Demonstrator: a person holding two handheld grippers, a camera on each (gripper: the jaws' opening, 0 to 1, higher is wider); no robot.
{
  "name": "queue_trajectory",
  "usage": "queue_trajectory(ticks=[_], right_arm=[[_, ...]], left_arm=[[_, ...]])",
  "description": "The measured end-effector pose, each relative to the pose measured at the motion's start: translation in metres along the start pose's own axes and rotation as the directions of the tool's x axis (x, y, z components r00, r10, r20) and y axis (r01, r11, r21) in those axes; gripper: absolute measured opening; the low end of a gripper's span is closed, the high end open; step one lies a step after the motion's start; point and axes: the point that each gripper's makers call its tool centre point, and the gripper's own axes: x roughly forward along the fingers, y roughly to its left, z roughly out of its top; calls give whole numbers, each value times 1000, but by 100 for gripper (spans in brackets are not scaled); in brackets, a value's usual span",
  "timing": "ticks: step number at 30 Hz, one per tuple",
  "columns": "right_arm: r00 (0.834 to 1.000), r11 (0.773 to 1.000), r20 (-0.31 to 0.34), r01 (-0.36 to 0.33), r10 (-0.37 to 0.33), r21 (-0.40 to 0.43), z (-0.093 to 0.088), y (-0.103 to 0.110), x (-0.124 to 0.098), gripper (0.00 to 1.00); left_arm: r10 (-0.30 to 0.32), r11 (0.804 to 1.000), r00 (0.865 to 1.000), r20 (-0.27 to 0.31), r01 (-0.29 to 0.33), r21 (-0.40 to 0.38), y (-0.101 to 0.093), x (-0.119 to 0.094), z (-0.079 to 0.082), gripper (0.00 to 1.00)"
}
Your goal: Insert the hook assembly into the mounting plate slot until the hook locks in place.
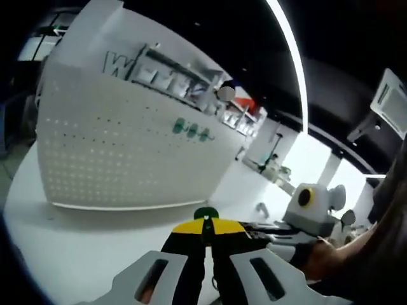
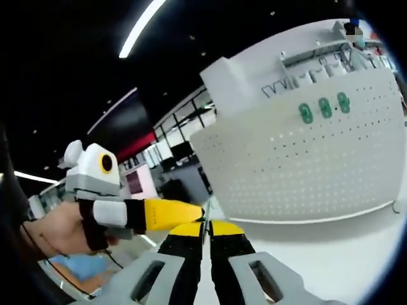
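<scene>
Left tongs are squeezed narrow, jaws nearly together, with a small green hook pinched at the yellow tips. It looks held, though only its top shows above the jaws. Right tongs are also narrow, jaws almost touching; nothing clearly sits between them, so probably empty. In the right gripper view the left tongs' yellow-and-black jaws come in from the left and meet the right tongs' tips, so both tools sit close together, low over the white counter.

The target is the white pegboard standing upright on the counter, well apart from both tongs. Three green hooks are already seated in a row on the upper part of the board. The hook in the left tongs is not yet near any slot.

Risks from here:
- The hook is small and gripped by an edge, so it could rotate or drop on the way to the board.
- The holes are tiny and tightly spaced, so misalignment is likely, leaving the hook jammed or only half seated without locking.
- Pushing hard on a free-standing board could tip or slide it.
- The two tongs are crowded together and could bump, knocking the hook loose.
</scene>
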Motion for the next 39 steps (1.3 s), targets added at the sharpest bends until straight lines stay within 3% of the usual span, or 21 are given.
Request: queue_trajectory(ticks=[10,16,22,28,39], right_arm=[[1000,1000,-3,-5,5,8,3,-1,3,7],[999,1000,-40,5,-6,-29,-9,-4,0,6],[997,999,-73,25,-26,-23,-20,-13,-6,6],[995,999,-95,36,-39,-34,-29,-17,-11,5],[991,999,-129,35,-40,-41,-39,-20,-11,4]], left_arm=[[65,997,997,46,-66,32,13,-6,13,1],[139,987,984,108,-146,67,34,-17,35,1],[221,966,959,180,-240,97,59,-29,60,1],[297,932,914,277,-341,124,85,-39,90,1],[375,878,852,366,-452,153,115,-30,119,1]])
